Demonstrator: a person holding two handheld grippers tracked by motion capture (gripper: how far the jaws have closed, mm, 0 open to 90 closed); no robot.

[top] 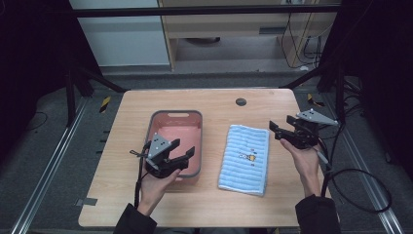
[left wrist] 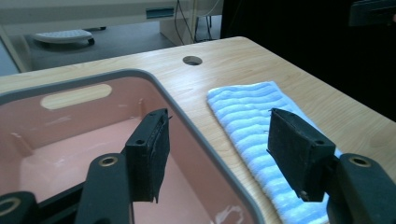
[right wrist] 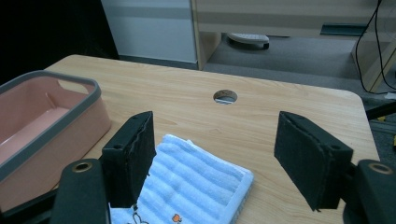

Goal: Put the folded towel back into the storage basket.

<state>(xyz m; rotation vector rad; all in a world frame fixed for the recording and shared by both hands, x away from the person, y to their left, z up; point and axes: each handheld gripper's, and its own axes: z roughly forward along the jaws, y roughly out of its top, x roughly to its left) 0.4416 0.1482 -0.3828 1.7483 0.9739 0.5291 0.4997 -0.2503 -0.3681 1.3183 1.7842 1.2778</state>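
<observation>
In the left gripper view, the pink basket (left wrist: 140,79) is cut off at the left and bottom edges, and part of the blue towel (left wrist: 247,116) is hidden behind a jaw. In the right gripper view, the towel's near end is cut off below. The towel's small printed motif (top: 248,157) cannot be made out.

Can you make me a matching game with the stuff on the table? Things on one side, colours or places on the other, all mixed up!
Things:
1. basket
2. towel
3. left hand-held gripper
4. round hole

Descriptions:
A. blue and white stripes, lying flat
B. in the tabletop, near the far edge
C. pink with a grey rim
D. jaws open, above the basket's near right corner

Right pairs: 1-C, 2-A, 3-D, 4-B
</observation>
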